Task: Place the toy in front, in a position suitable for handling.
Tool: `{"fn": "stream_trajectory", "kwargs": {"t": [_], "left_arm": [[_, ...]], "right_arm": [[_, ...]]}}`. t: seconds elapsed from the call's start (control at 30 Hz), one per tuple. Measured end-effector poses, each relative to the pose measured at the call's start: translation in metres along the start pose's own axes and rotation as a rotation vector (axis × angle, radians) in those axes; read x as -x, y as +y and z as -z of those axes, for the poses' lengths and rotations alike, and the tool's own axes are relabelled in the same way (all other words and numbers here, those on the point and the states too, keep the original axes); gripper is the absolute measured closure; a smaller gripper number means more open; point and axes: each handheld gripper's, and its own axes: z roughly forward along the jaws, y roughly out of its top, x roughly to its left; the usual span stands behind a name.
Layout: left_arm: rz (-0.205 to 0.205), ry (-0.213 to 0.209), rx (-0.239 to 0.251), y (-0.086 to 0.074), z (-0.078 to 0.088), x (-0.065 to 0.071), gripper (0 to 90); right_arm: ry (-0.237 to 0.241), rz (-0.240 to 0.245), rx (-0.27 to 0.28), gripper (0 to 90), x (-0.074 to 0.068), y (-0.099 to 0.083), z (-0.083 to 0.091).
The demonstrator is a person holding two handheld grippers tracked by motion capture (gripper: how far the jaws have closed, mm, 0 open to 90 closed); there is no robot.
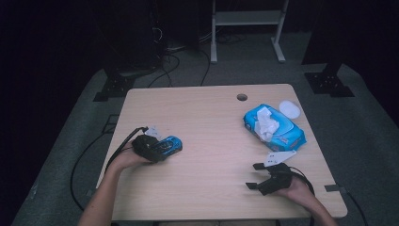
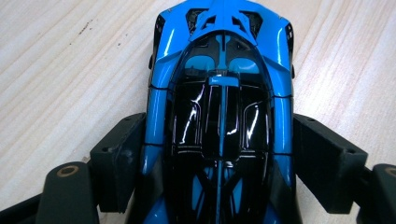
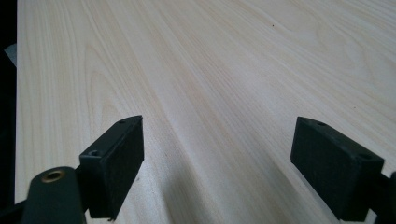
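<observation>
L gripper (image 2: 219, 163) fingers hug the toy car (image 2: 219, 93), lengthwise btwn them. R gripper (image 3: 217, 154) fingers apart, nothing inside.

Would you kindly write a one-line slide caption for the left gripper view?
Left gripper straddling a glossy blue-and-black toy car on the pale wooden table, black jaws flanking its sides.

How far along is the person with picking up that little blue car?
Reaching looks done: the left hand-held gripper has the blue toy car between its jaws. In hand: the grip itself, though whether the pads press yet is unclear. The car is not yet lifted off the table. The right hand-held gripper rests open, holding nothing.
</observation>
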Motion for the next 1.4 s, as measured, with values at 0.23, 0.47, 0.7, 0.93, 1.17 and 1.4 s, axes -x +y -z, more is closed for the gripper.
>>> {"fn": "stream_trajectory", "kwargs": {"t": [0.23, 0.47, 0.7, 0.93, 1.17, 1.4], "left_arm": [[-0.022, -0.016, -0.121, 0.013, -0.001, 0.0, 21.5], [-0.094, -0.004, -0.239, 0.031, -0.005, 0.003, 21.8], [-0.102, -0.028, -0.282, 0.038, -0.007, 0.0, 25.6], [-0.089, -0.043, -0.245, 0.038, -0.002, -0.003, 27.5], [-0.11, -0.032, -0.247, 0.037, -0.001, -0.002, 27.6], [-0.116, -0.032, -0.214, 0.038, 0.003, -0.002, 27.7]], "right_arm": [[0.001, 0.004, 0.001, 16.7, -0.001, 0.0, 0.0], [0.004, 0.011, 0.004, 16.7, 0.0, 0.0, 0.001], [0.001, 0.016, 0.013, 16.7, -0.001, -0.001, 0.005], [-0.001, 0.015, 0.016, 16.7, 0.0, -0.001, 0.005], [-0.001, 0.016, 0.015, 16.7, 0.0, 0.0, 0.004], [-0.001, 0.013, 0.014, 16.7, 0.0, -0.001, 0.005]]}}
